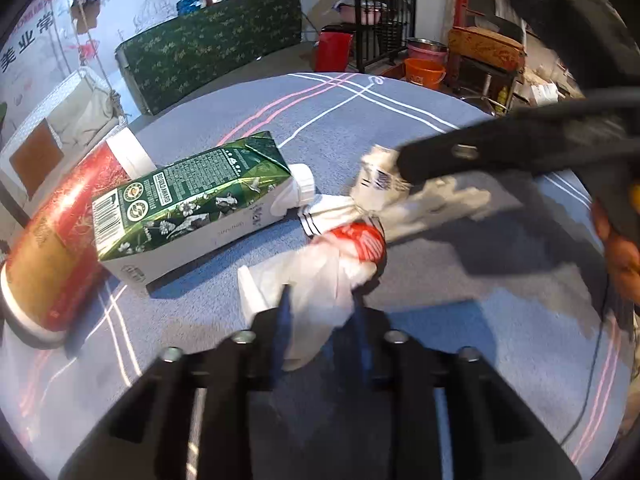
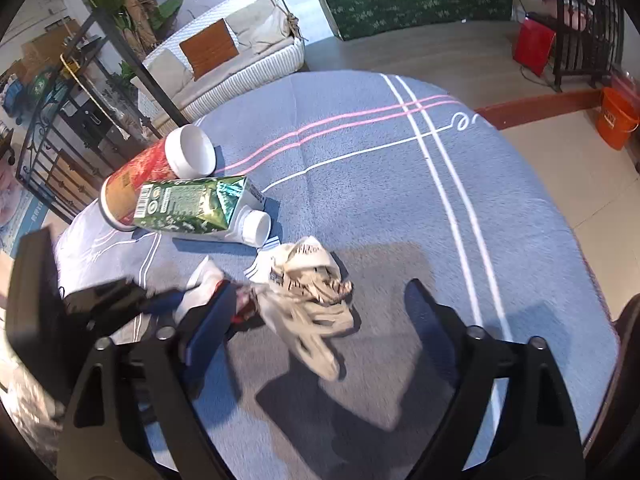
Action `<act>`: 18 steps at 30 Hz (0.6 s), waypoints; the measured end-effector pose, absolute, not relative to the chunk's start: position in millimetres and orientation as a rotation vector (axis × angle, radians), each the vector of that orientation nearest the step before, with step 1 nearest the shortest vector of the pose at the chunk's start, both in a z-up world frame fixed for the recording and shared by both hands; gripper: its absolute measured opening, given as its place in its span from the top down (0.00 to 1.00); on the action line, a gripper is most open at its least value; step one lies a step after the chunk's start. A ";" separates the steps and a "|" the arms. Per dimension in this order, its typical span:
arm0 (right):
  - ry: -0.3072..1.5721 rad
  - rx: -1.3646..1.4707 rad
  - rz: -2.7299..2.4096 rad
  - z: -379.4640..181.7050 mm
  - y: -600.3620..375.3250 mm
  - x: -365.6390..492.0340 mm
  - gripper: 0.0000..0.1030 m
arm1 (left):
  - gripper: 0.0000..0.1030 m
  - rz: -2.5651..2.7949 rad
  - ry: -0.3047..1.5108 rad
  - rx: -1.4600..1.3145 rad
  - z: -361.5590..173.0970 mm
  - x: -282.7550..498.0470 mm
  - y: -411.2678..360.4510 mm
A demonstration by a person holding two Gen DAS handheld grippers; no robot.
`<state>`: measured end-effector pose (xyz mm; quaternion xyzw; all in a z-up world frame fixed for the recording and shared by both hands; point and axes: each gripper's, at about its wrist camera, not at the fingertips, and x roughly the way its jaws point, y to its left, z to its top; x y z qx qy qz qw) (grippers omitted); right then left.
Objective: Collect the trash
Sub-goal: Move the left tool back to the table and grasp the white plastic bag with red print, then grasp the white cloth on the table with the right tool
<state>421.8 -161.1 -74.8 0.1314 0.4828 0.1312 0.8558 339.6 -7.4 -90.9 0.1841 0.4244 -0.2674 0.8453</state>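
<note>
pinched white wrapper (image 1: pixel 316 280) in left fingers (image 1: pixel 282 320), right fingers (image 2: pixel 416 300) wide and empty beside crumpled paper (image 2: pixel 312 280); closing needed next.

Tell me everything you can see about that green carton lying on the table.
The green carton is a printed drink box that looks like coated card, with white flowers, a barcode, round seals and small text. Its lower side is white. A white screw cap closes its slanted top. It lies on its side on the blue tablecloth, leaning against a red and gold canister. Its cap end points toward crumpled wrappers. No gripper touches it.
</note>
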 end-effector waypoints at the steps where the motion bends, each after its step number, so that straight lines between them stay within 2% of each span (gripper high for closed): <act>1: 1.024 0.280 0.276 -76.6 -159.0 426.3 0.21 | 0.82 -0.568 0.895 0.392 -88.7 335.8 -4.4; 6: 1.051 0.259 0.279 -85.0 -146.0 439.1 0.26 | 0.86 -0.519 0.895 0.323 -80.2 325.4 18.4; 8: 1.051 0.234 0.264 -87.2 -141.2 441.7 0.33 | 0.86 -0.498 0.910 0.285 -79.4 323.5 26.5; 12: 1.053 0.219 0.247 -87.8 -139.7 441.9 0.59 | 0.86 -0.449 0.911 0.245 -75.4 316.3 37.6; 18: 1.049 0.272 0.267 -81.7 -142.2 432.5 0.67 | 0.86 -0.429 0.912 0.178 -67.9 310.3 41.9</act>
